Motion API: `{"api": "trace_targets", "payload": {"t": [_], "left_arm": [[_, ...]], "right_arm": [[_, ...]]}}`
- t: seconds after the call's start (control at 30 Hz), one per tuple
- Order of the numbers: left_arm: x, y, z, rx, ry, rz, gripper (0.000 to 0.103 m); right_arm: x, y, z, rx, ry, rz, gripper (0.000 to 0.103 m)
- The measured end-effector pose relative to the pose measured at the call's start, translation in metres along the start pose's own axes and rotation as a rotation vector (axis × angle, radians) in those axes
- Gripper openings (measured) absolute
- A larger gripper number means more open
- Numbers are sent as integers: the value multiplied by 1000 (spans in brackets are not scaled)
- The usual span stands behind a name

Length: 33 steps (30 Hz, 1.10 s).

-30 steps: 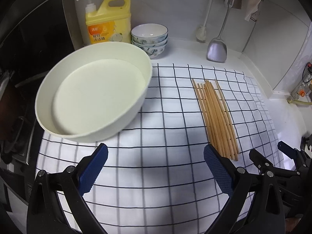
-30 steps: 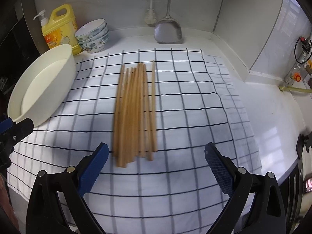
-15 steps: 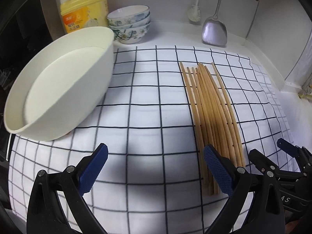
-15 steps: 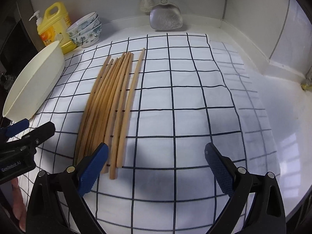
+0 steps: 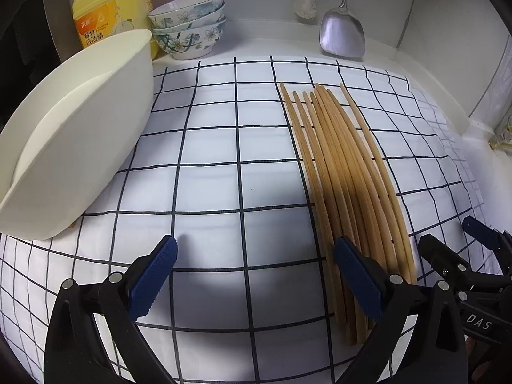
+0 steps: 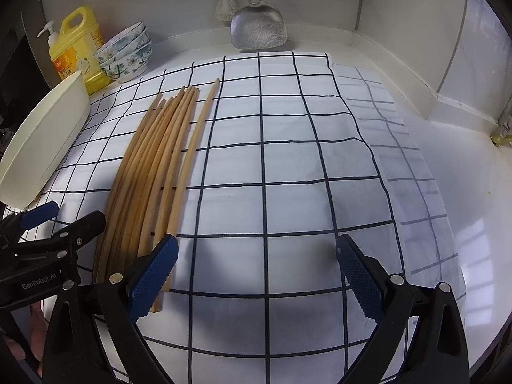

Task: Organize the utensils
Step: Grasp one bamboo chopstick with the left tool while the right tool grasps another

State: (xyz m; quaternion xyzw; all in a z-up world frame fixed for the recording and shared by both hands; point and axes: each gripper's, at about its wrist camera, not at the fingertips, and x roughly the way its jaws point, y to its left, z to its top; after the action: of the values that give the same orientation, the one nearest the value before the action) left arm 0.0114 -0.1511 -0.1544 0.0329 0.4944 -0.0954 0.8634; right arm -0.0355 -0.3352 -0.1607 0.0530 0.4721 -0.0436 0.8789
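Dropped lower and closer over the last second, both grippers, so the chopsticks (image 5: 348, 188) now fill far more of each view and the near ends sit right at the fingertips. Left gripper (image 5: 256, 283) spread wide, nothing between the pads, right-hand pad (image 5: 358, 284) riding over the near ends of the bundle at about 4 o'clock in its own view. Right gripper (image 6: 256, 283) also spread wide and empty, left-hand pad (image 6: 153, 283) just over the outermost stick's end at 8 o'clock. Chopsticks lying side by side on the checked cloth (image 5: 208, 192), running 6 to 12, one stick (image 6: 192, 160) slightly apart on the 3 o'clock side. Basin (image 5: 80, 147) tilted on the cloth's edge at 9 o'clock, touching nothing else. Probably still lining up for a pinch, so best bet: shift one gripper sideways until the whole bundle, or just a few sticks, sits between the pads rather than under one pad. Worth pinching near the ends, low to the cloth, and squeezing slowly, since round sticks likely roll and fan out. Stray single stick probably easiest to nudge in first. Keeping the two grippers from bumping matters too, being very close already.
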Motion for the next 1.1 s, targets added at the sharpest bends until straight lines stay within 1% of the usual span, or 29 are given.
{"api": "trace_targets", "payload": {"t": [0.2, 0.33, 0.47, 0.7, 0.8, 0.83, 0.9, 1.03, 1.1], "left_arm": [[0, 1, -2, 10, -7, 19, 98], [-1, 7, -4, -2, -8, 14, 98], [-4, 12, -4, -2, -13, 33, 98], [-5, 20, -6, -18, -8, 41, 98], [-2, 20, -2, -20, -1, 44, 98], [-1, 20, -1, -17, 3, 51, 97], [3, 19, 1, -9, 18, 78, 98], [7, 19, 7, -22, 34, 80, 98], [7, 18, 9, -20, 37, 75, 96]], "right_arm": [[-1, 3, 2, -1, -9, -6, 94], [3, 10, 5, -19, -3, -7, 94], [6, 16, 9, -31, -3, -31, 94], [12, 23, 16, -50, 5, -61, 94], [16, 28, 18, -76, 12, -95, 94], [17, 29, 19, -79, 9, -98, 94], [18, 29, 21, -87, 6, -107, 94], [19, 29, 26, -114, -16, -122, 94], [20, 31, 27, -127, -25, -123, 94]]}}
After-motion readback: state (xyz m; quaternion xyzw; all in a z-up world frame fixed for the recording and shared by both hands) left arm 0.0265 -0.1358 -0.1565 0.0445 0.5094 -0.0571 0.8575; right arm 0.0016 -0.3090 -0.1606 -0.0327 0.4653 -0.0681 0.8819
